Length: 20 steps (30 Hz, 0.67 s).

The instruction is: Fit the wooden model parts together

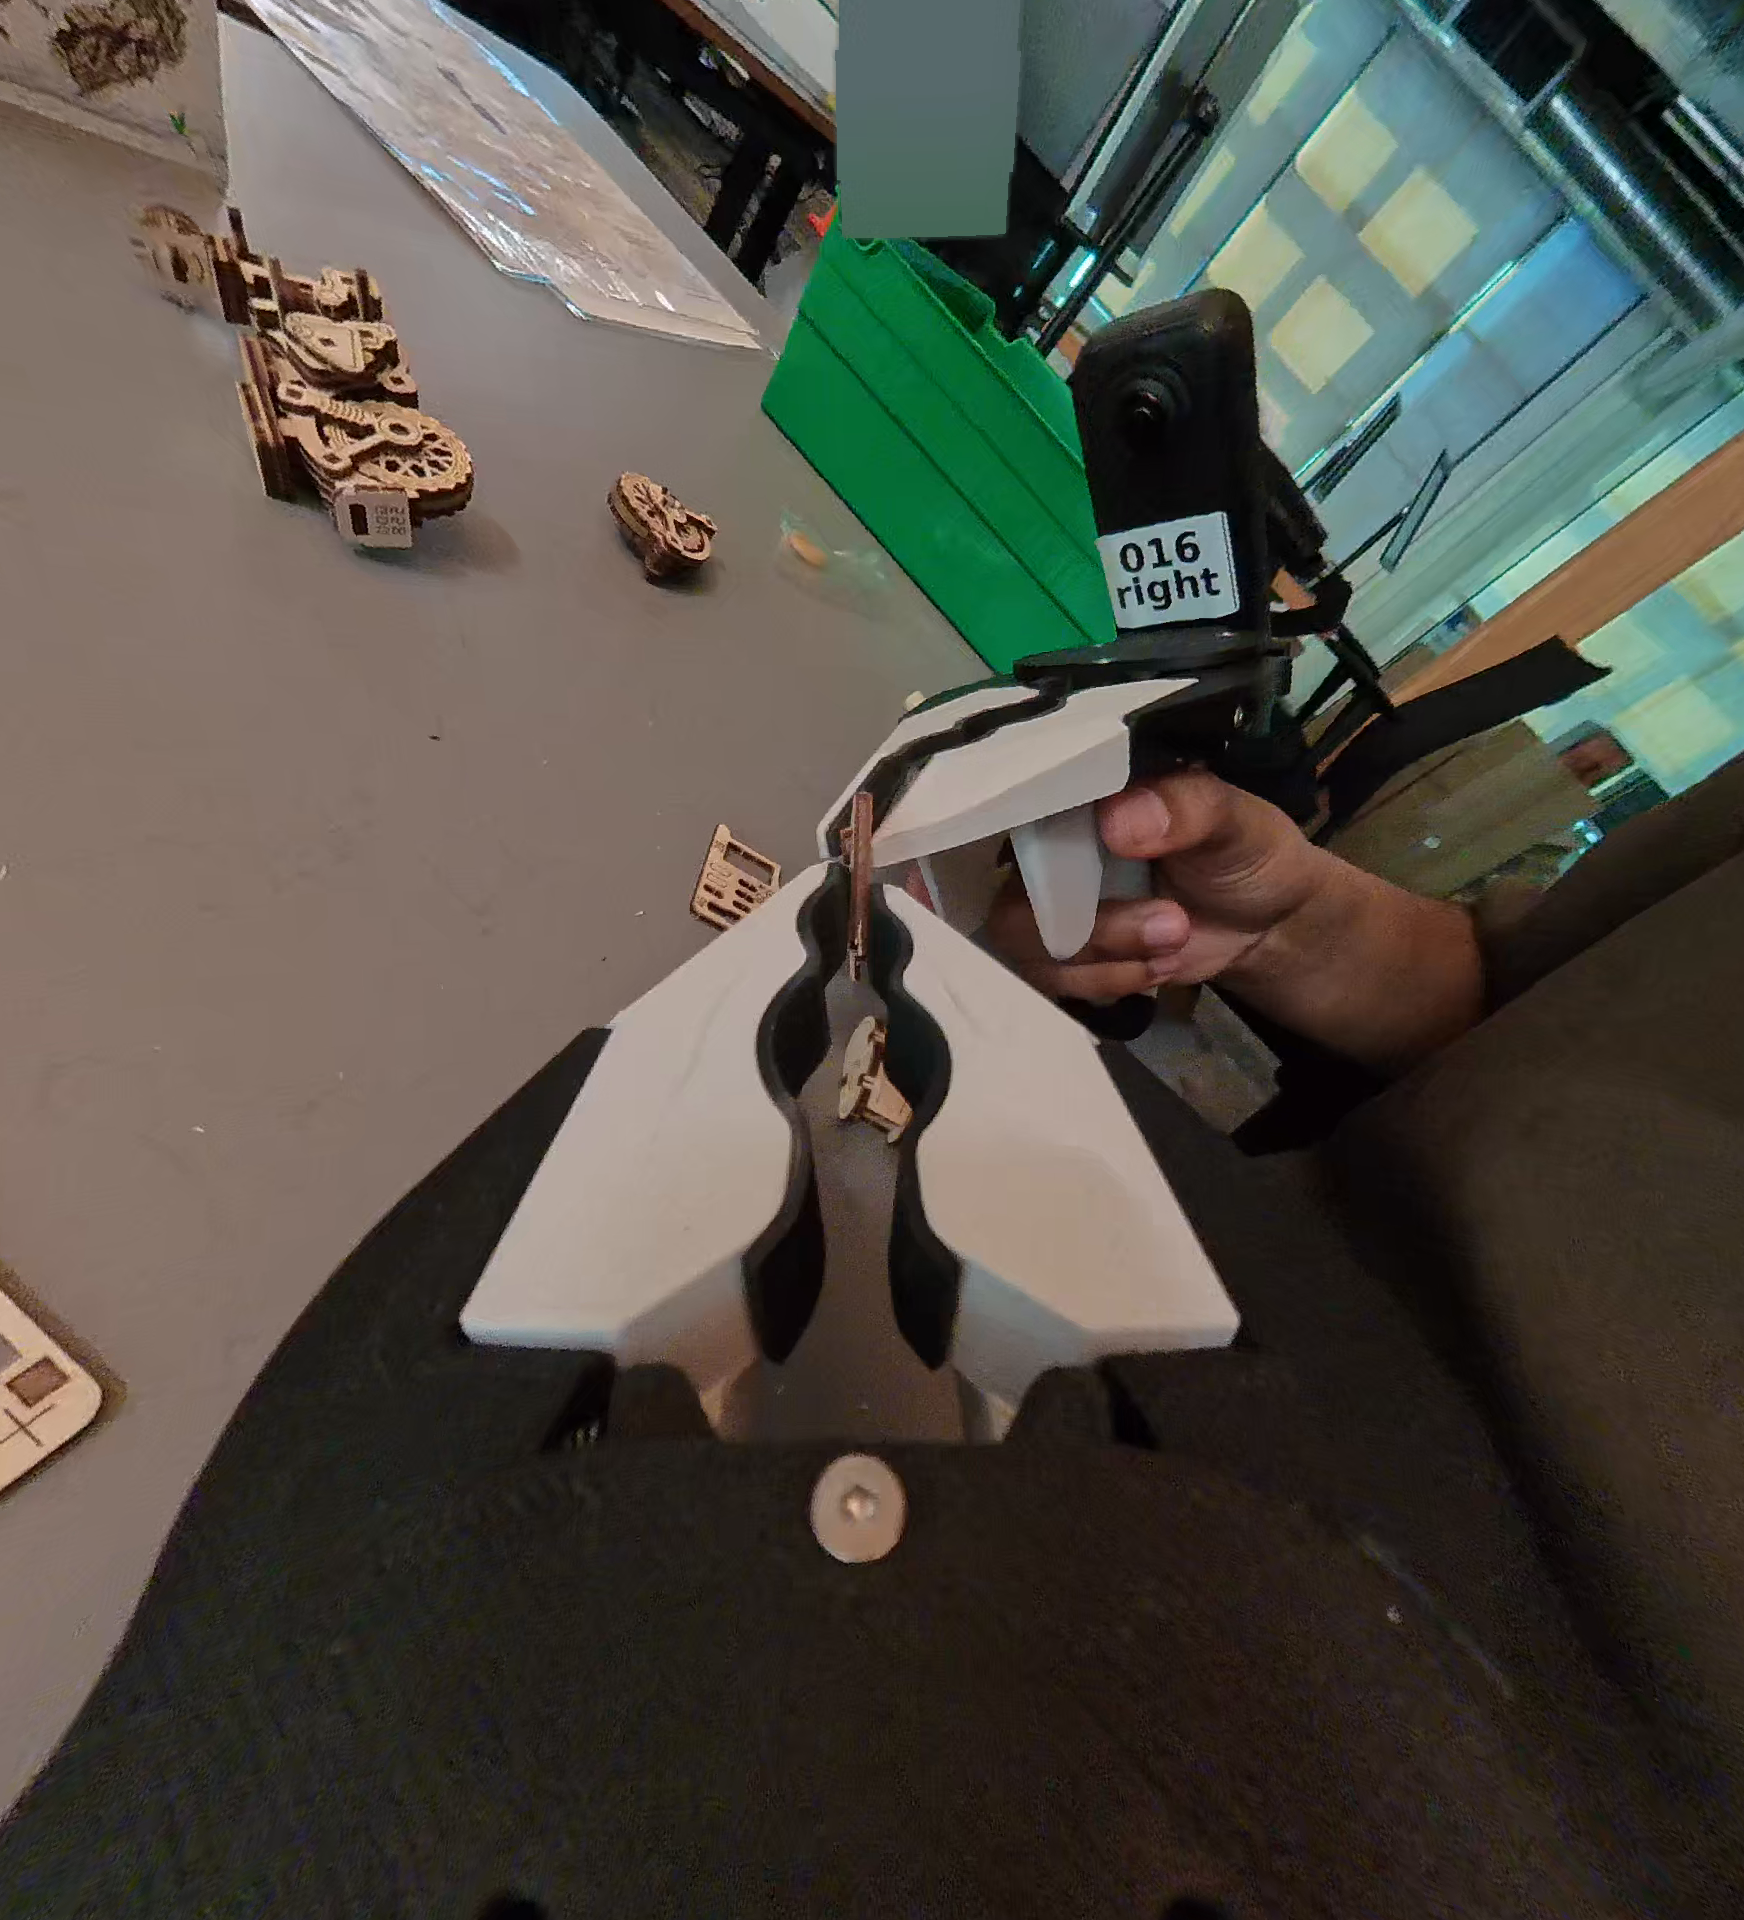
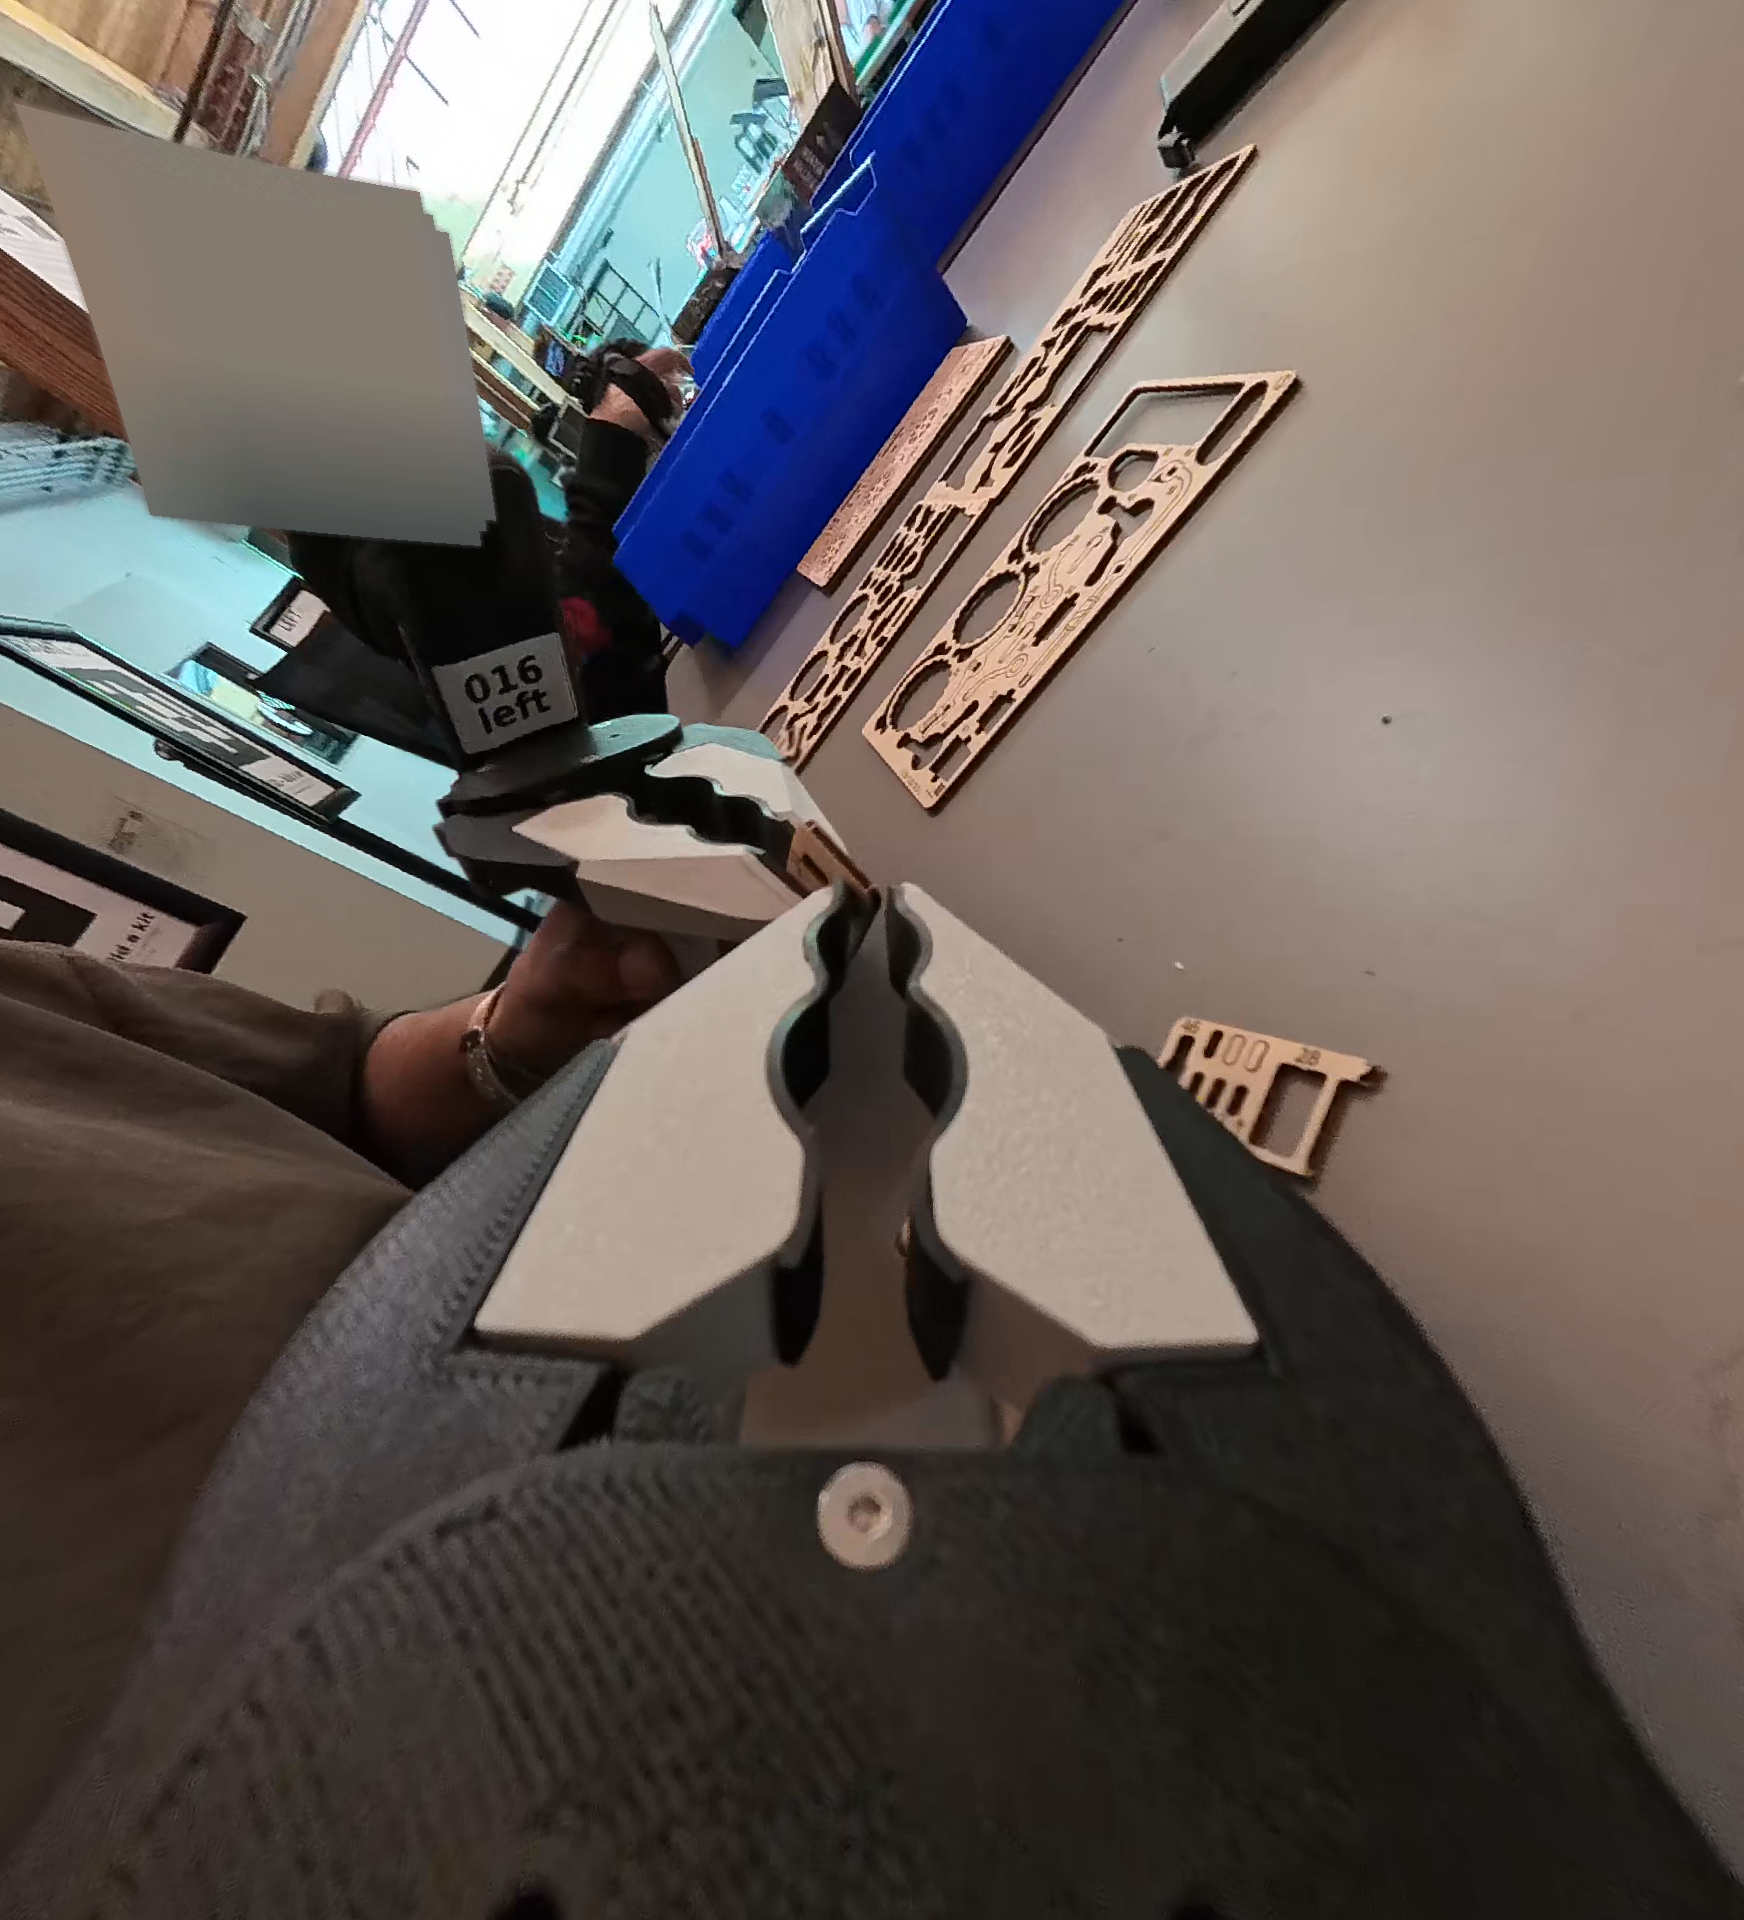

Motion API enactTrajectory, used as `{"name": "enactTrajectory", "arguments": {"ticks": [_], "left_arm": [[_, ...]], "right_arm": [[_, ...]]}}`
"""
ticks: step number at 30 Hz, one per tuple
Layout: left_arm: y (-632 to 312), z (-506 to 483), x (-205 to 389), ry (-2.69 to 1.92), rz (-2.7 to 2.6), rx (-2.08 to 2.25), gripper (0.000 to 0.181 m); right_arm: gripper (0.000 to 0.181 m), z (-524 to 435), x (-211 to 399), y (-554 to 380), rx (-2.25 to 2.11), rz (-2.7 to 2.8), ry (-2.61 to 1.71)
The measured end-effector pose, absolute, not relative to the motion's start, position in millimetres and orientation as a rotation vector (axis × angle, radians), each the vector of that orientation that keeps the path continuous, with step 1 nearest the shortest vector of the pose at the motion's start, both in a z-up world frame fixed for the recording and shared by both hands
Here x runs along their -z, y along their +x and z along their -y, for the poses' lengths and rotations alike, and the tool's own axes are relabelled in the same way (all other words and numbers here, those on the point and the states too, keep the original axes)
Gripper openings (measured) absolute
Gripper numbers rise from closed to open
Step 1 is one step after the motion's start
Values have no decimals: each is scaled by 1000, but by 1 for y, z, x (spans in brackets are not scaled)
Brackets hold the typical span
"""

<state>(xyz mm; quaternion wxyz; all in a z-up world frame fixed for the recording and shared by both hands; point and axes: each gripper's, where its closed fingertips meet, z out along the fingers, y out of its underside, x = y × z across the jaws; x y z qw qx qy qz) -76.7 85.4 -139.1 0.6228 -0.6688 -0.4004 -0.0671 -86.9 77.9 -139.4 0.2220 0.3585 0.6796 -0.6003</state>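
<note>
My left gripper (image 1: 855,896) is shut on a thin flat wooden part (image 1: 859,914), seen edge-on and held above the grey table (image 1: 328,831). My right gripper (image 1: 847,831) comes in from the right and its tips meet the top of that part. In the right wrist view my right gripper (image 2: 873,906) is shut, tip to tip with the left gripper (image 2: 808,844), which holds a tan slotted part (image 2: 822,858). I cannot tell whether the two grippers hold one piece or two joined pieces. A small round wooden piece (image 1: 873,1075) shows in the gap between my left fingers.
A partly built wooden model (image 1: 348,405), a small wheel assembly (image 1: 660,525) and a small cut-out frame (image 1: 733,878) lie on the table. A green bin (image 1: 941,447) stands behind. Punched wooden sheets (image 2: 1076,592) and blue bins (image 2: 795,416) lie at the far side. From the right gripper's tips to the partly built wooden model (image 1: 348,405) is close to 15 cm.
</note>
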Motion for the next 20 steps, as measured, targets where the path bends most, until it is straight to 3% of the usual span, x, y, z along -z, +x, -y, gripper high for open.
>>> {"name": "enactTrajectory", "arguments": {"ticks": [9,14,16,20], "left_arm": [[-79,-85,146,-1649,895,-20,1],[-85,-78,136,-1383,1009,295,0],[-88,-72,137,-1312,1041,369,0],[-84,-70,127,-1197,1018,533,1]], "right_arm": [[4,-78,145,-90,1688,-2087,970],[3,-78,135,-96,1807,-2177,926],[19,-82,133,-98,1840,-2219,901],[19,-82,129,-93,1890,-2295,743]]}}
